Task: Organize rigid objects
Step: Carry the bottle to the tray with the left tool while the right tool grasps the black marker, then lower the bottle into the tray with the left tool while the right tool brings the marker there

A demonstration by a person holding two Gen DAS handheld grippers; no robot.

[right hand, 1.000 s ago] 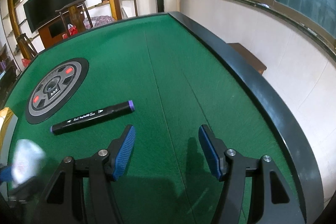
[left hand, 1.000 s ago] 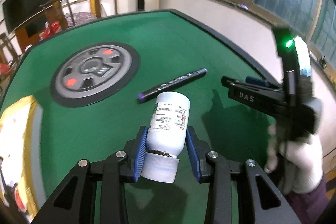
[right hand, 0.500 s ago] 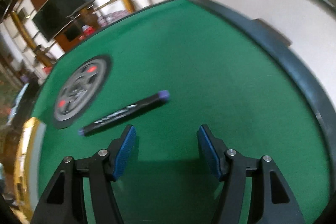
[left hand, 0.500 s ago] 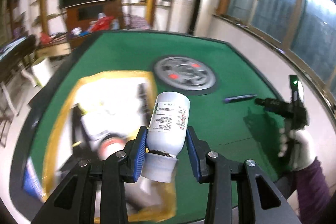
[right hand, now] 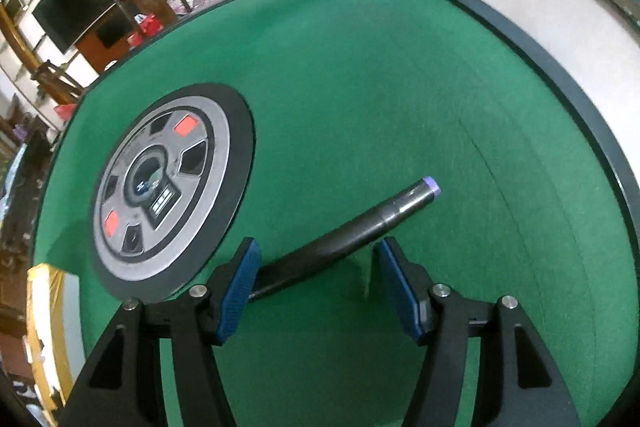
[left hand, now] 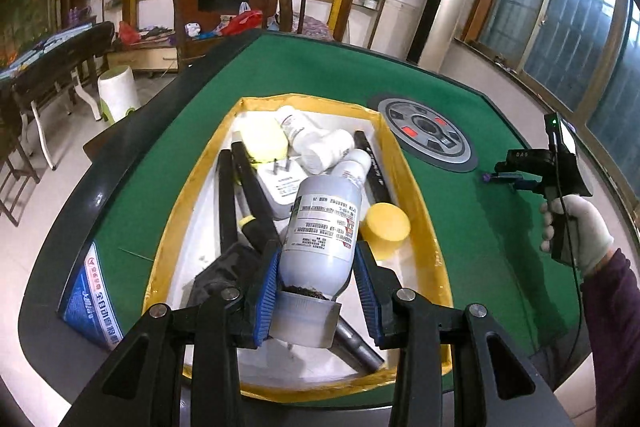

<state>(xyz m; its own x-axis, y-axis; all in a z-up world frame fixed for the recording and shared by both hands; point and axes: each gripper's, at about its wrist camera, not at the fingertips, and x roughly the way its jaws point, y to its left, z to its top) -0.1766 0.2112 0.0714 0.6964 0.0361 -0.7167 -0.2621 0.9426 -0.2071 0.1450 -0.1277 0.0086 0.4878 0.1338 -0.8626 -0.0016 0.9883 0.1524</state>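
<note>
Left claw [left hand: 316, 287] carried smooth bottle [left hand: 322, 227] over box [left hand: 404, 163]; cylindrical marker [right hand: 340, 247] nearer.

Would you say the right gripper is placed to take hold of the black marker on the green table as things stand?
Probably yes: the right gripper is open, and the black marker lies slantwise between its fingers on the green table, with nothing else near it.
</note>
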